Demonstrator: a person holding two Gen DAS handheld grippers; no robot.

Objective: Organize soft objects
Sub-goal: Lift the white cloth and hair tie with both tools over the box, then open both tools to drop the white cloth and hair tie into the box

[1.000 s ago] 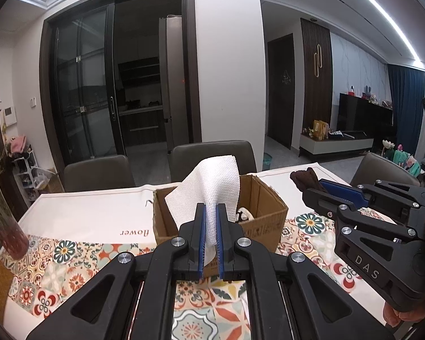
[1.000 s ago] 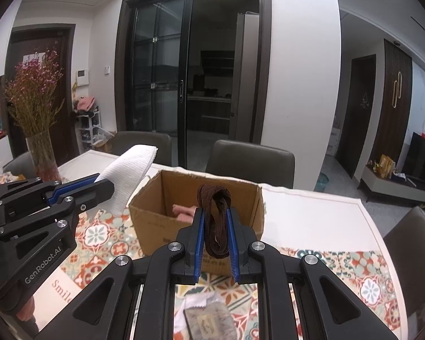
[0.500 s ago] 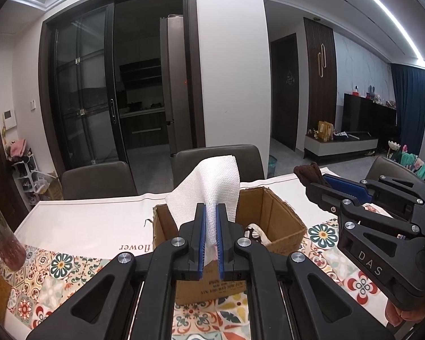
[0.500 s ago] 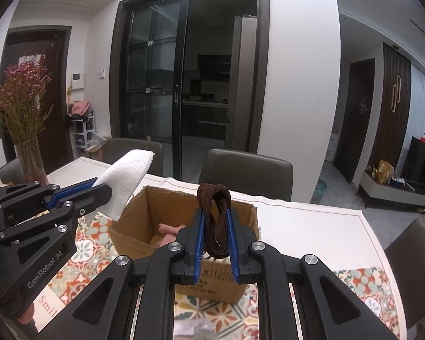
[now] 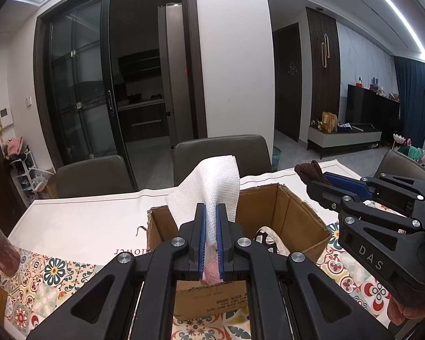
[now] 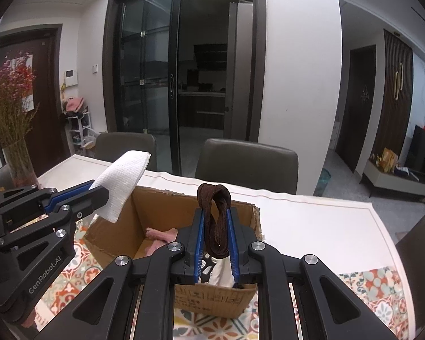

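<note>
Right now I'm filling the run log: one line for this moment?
left tongs: shut on white cloth | right tongs: shut on brown cloth | both over cardboard box

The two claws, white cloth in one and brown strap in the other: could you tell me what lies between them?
The open cardboard box lies between the left claw and right claw, seen in the right wrist view.

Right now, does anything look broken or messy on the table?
The cardboard box looks a bit worn: its top rim is ragged and frayed, most clearly at the far right corner. Soft things lie loosely inside, like a pink cloth. Nothing has spilled onto the table.
</note>
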